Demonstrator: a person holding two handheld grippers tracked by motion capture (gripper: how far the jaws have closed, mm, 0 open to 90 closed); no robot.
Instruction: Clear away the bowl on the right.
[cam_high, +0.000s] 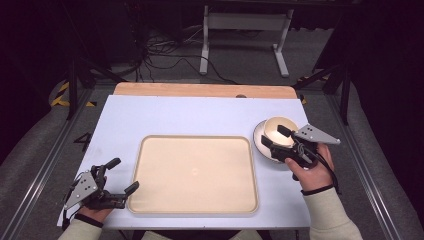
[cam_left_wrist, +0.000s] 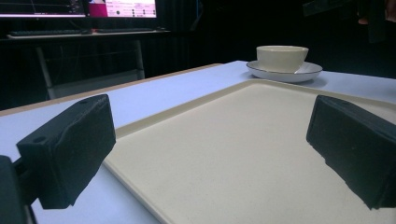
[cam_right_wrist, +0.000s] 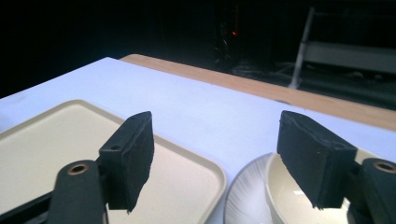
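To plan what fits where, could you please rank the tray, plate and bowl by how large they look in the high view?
1. Tray, by far the largest.
2. Plate, partly hidden under the bowl and the right tool.
3. Bowl, a little narrower than the plate it sits on.

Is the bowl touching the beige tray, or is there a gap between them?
Apart. In the high view, a strip of white table lies between the bowl, which sits on its saucer, and the tray.

Bowl (cam_right_wrist: 299, 196) and saucer (cam_right_wrist: 245, 193) cut off by bottom edge, part-hidden behind right tongs.
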